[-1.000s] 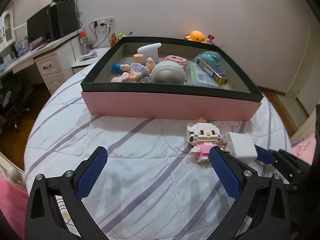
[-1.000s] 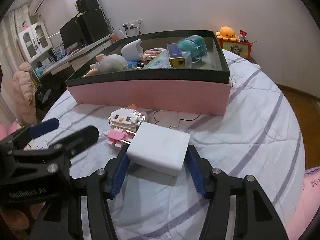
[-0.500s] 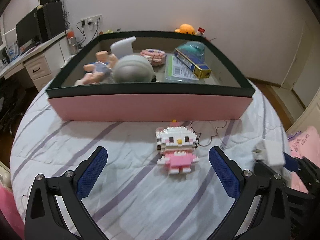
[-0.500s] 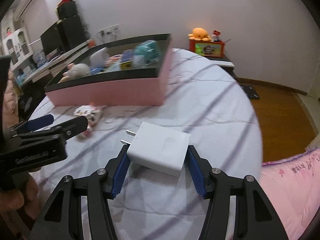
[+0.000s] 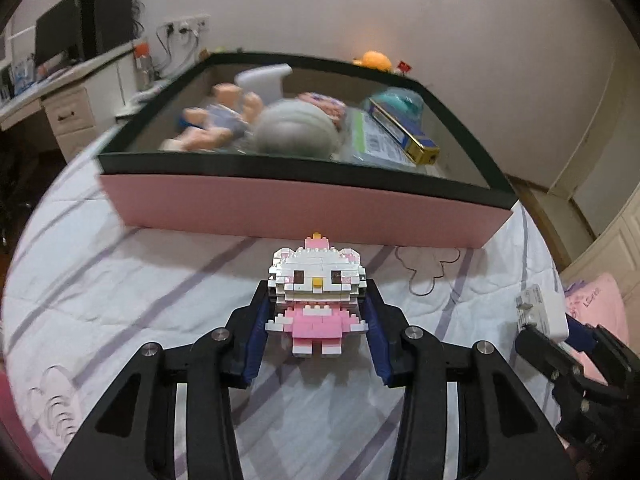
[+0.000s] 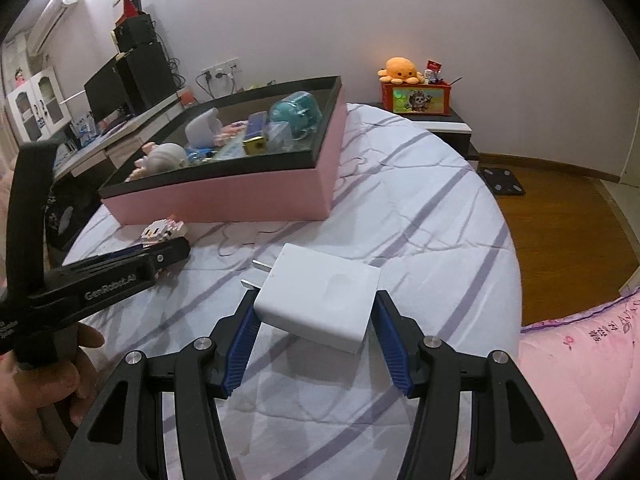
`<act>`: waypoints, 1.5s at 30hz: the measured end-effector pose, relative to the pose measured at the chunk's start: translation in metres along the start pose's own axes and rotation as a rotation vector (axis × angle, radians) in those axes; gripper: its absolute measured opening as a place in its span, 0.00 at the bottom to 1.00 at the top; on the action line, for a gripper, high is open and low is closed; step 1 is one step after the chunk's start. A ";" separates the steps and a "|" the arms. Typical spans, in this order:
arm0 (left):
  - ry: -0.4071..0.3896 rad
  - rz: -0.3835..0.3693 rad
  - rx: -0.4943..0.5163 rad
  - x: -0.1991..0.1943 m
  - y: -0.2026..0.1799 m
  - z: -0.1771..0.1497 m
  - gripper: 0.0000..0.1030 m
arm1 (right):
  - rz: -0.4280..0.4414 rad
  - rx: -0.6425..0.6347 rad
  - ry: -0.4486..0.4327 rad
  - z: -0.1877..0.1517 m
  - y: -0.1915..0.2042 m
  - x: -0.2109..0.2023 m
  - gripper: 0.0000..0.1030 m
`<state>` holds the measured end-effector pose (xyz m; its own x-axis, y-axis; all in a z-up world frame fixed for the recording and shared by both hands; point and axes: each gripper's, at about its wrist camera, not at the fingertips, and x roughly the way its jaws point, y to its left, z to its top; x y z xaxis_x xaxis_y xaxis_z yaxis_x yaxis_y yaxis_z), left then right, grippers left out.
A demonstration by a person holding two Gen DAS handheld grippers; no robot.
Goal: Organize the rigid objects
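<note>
walls (image 6: 360,8): pale, plain | floor (image 6: 560,216): wood | desk (image 6: 132,128): left, monitor (image 6: 106,92) | bedspread (image 6: 420,200): striped

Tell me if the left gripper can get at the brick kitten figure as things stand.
Probably yes: the left gripper already has its fingers on either side of the brick kitten figure, with nothing between; whether they touch it is unclear.

Left gripper (image 5: 316,312) jaws narrowed, right gripper (image 6: 316,312) jaws clamped (both held low, level), well apart

The left gripper (image 5: 316,312) now closes its blue pads on the block-built cat figure (image 5: 316,300), which earlier lay ahead between wide-open fingers; the pink box (image 5: 296,212) now sits just beyond.
</note>
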<state>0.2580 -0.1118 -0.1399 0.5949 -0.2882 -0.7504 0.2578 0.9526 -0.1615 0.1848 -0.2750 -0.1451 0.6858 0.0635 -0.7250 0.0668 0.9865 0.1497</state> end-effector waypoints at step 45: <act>-0.223 0.095 0.002 -0.059 0.066 0.116 1.00 | 0.094 -0.122 -0.087 0.138 0.078 0.037 0.84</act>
<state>0.3284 -0.0432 -0.0320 0.7699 -0.2122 -0.6018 0.1941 0.9763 -0.0958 0.3155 -0.2169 -0.0678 0.7457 0.1478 -0.6497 -0.0849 0.9882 0.1273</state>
